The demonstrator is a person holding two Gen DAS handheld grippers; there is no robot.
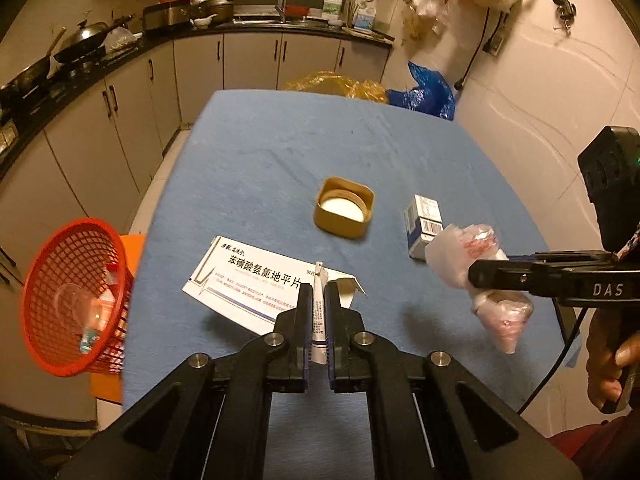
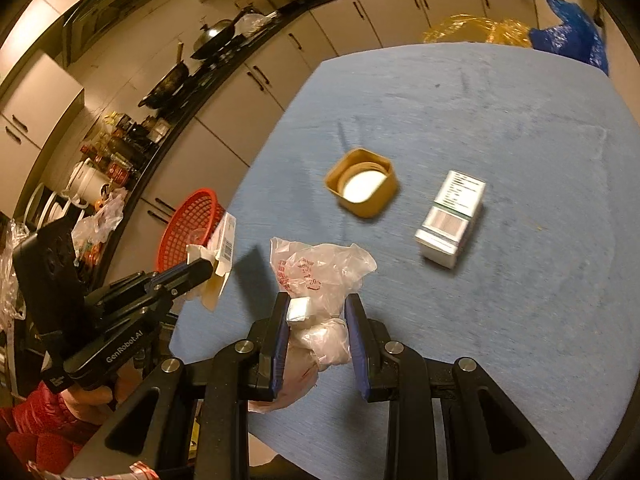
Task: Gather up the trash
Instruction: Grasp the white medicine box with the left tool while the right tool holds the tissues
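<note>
Across the middle of both views lies the blue table (image 1: 280,152), and off its left edge, at the lower left of the left wrist frame, sits the red basket (image 1: 76,300) with a few scraps already inside: that is where both loads should end up, by my reading of the task.

Left gripper (image 1: 318,292) is pressed together on a flattened medicine carton (image 1: 248,280), pinching only its torn flap, so the carton hangs long and loose over the table (a thin hold, likely to swing). Carry it slowly toward the basket, keep the free end from catching the rim, and let go only once most of the card is over the opening.

Right gripper (image 2: 318,304) is pinching a crumpled plastic bag (image 2: 320,272) with a small white lump in it; hold it clear of the carton's path and drop it second.

Still on the table are a square tan lid (image 1: 345,213) and, just right of it, a small white box (image 1: 422,226)
</note>
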